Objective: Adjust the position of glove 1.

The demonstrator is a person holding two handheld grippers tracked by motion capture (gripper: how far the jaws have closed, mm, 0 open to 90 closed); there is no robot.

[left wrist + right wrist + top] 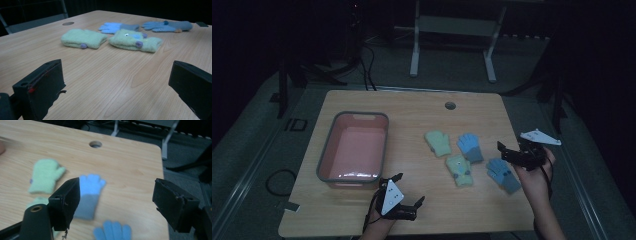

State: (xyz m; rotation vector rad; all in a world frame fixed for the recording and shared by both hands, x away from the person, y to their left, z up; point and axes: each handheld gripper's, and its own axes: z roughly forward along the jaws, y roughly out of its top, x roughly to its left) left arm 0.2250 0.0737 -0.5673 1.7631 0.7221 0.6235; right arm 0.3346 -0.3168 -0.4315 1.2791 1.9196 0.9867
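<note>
Four small gloves lie right of the table's middle: a green mitten (437,143), a blue glove (470,148), a second green mitten (459,171) with a face on it, and a second blue glove (503,175). My left gripper (409,189) rests open near the front edge, pointing toward the gloves, with bare wood between its jaws. From the left gripper view (117,70) the two green mittens (83,38) (135,41) lie ahead. My right gripper (507,154) hovers open just right of the blue gloves. Below its jaws (117,186) is the first blue glove (88,192).
A pink tub (360,115) with a grey rim stands empty on the left half of the wooden table (412,110). A cable hole (450,105) sits near the far edge. Beyond the table stand a white frame (452,30) and cables on the floor.
</note>
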